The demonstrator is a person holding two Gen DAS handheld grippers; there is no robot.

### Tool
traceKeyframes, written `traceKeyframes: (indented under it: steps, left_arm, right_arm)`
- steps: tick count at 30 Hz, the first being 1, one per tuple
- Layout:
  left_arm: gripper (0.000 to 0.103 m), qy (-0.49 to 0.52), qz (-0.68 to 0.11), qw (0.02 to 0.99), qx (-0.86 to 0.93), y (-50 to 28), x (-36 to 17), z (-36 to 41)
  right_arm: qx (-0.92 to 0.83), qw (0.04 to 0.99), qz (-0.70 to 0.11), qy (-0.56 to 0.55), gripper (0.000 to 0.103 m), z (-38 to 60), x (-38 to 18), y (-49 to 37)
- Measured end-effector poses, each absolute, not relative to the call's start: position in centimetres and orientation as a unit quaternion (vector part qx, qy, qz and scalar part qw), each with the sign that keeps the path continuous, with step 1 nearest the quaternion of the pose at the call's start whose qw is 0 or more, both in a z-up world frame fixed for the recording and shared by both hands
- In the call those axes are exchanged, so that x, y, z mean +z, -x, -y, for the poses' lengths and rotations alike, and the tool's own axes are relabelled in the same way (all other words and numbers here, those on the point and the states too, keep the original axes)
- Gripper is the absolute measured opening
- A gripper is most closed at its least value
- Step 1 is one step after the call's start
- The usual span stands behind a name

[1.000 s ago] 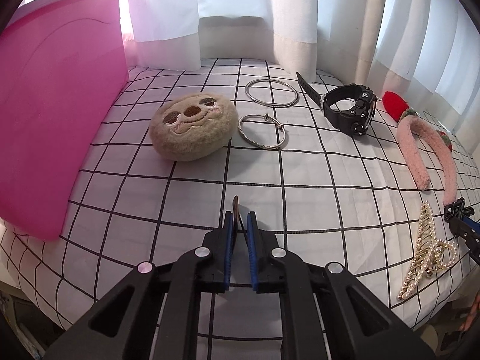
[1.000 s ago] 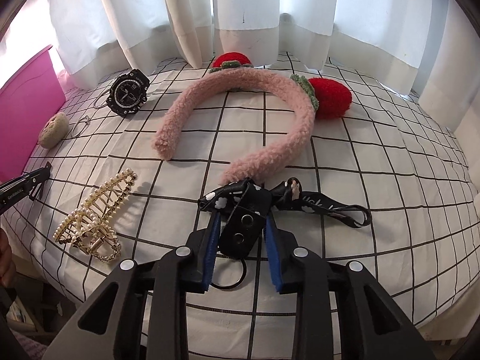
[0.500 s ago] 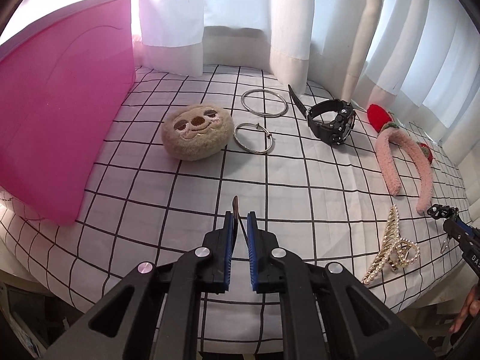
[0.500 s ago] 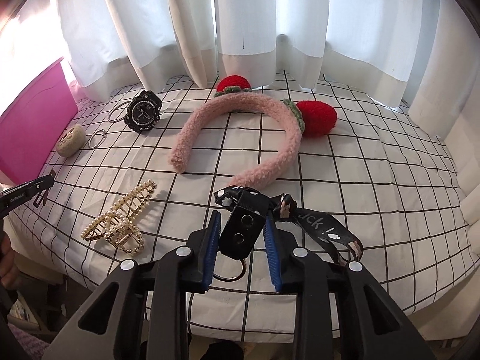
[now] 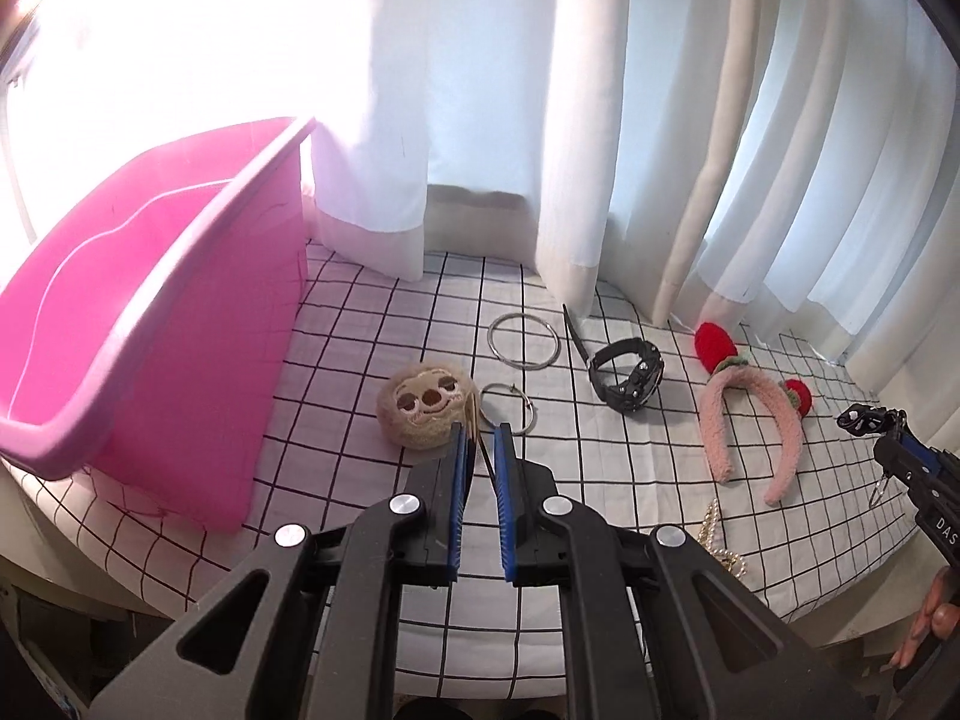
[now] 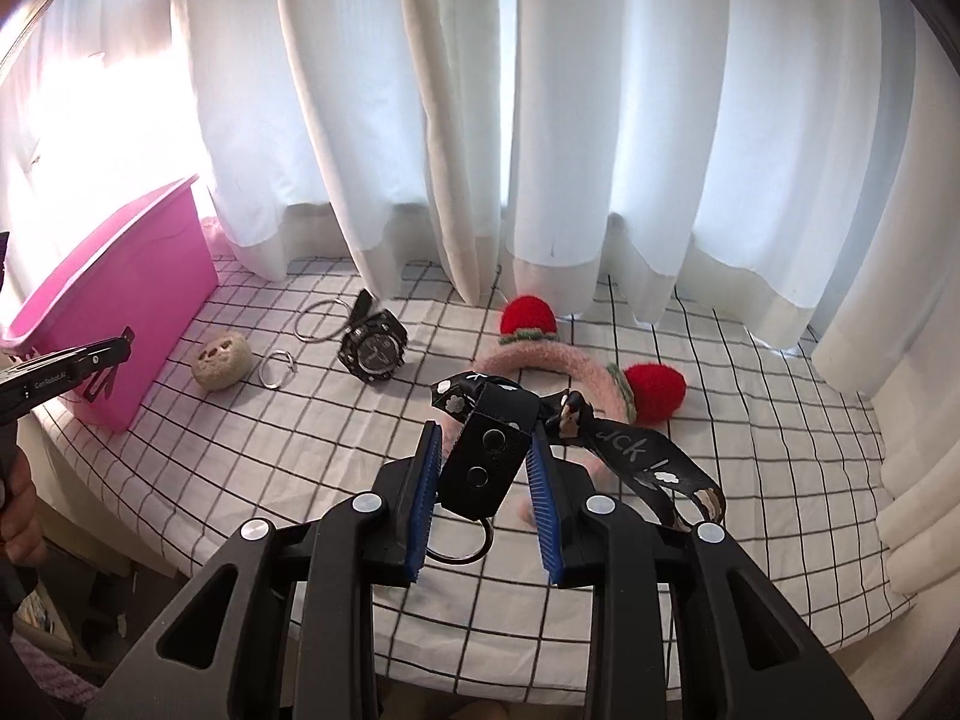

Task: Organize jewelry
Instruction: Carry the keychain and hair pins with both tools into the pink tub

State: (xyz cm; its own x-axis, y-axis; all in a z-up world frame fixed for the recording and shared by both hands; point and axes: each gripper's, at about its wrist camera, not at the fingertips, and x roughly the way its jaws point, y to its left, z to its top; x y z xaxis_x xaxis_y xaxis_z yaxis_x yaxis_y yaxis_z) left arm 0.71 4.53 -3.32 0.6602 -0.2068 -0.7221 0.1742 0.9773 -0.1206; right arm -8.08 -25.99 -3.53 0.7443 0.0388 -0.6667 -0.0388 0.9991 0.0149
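white curtains behind, black-gridded white cloth (image 6: 750, 420) over the bench. right tongs (image 6: 483, 468) clenched on a black snap-buttoned keychain strap with printed lanyard (image 6: 486, 456), raised above the cloth, metal ring dangling below the blue pads. left tongs (image 5: 480, 468) pinched on a thin flat brown sliver (image 5: 474, 420), too slim to identify. ahead on the cloth: pink plastic bin (image 5: 150, 324), beige plush sloth face (image 5: 423, 405), two silver bangles (image 5: 523, 341), black wristwatch (image 5: 627, 375), pink fuzzy strawberry headband (image 5: 753, 414).
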Motion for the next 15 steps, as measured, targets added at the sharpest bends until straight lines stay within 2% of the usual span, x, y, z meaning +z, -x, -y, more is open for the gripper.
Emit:
traceKeyframes:
  steps: [9, 15]
  left_arm:
    - [0.010, 0.047, -0.324, 0.943, -0.053, -1.2, 4.4, -12.3]
    - [0.010, 0.047, -0.314, 0.948, 0.014, -2.8, 5.8, -19.2]
  right_arm:
    - [0.175, 0.946, -0.271, 0.020, 0.028, 14.0, 4.1, 2.6]
    - [0.283, 0.921, -0.266, 0.036, 0.028, 3.3, 5.0, -2.3]
